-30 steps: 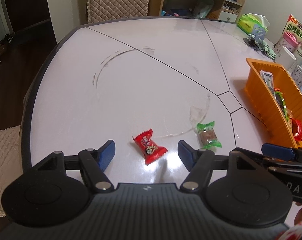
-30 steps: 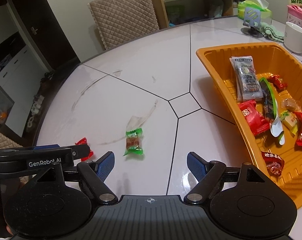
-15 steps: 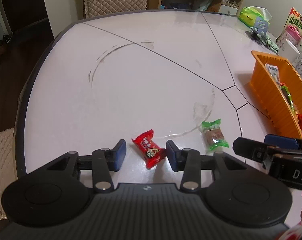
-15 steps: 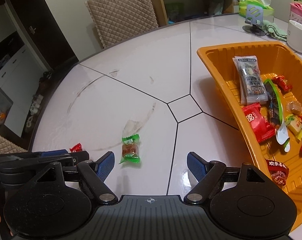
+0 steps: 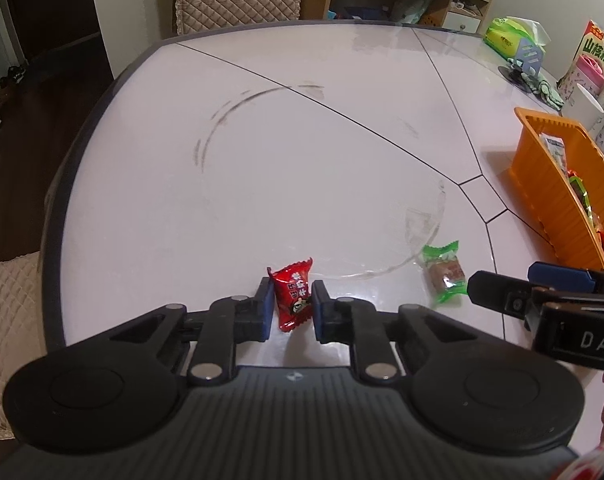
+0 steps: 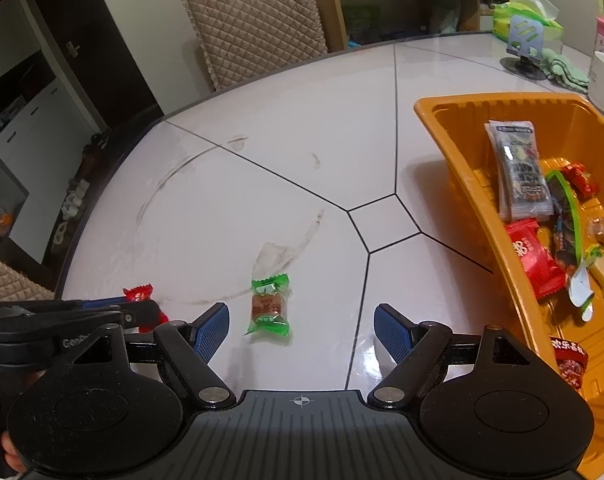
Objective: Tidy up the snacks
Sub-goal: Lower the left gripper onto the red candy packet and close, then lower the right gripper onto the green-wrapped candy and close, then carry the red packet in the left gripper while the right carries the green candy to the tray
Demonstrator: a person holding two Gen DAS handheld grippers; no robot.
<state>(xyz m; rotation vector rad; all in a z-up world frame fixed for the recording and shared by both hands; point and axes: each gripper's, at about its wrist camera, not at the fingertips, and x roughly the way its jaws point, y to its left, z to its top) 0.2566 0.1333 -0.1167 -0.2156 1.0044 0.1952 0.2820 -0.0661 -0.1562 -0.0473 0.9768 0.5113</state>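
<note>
The left gripper [image 5: 292, 309] pinches the red candy [image 5: 293, 295] on the table [image 5: 302, 152], so the pick-up is in hand, and next comes a lift toward the orange tray [image 6: 461, 152], while the right gripper [image 6: 300, 330], jaws spread, hovers by the green candy [image 6: 269, 307].

At the right edge of the left-wrist frame, the orange basket [image 5: 549, 184] is cut off. In the right-wrist view, the left gripper [image 6: 142, 312] hides most of the red candy [image 6: 138, 292].
</note>
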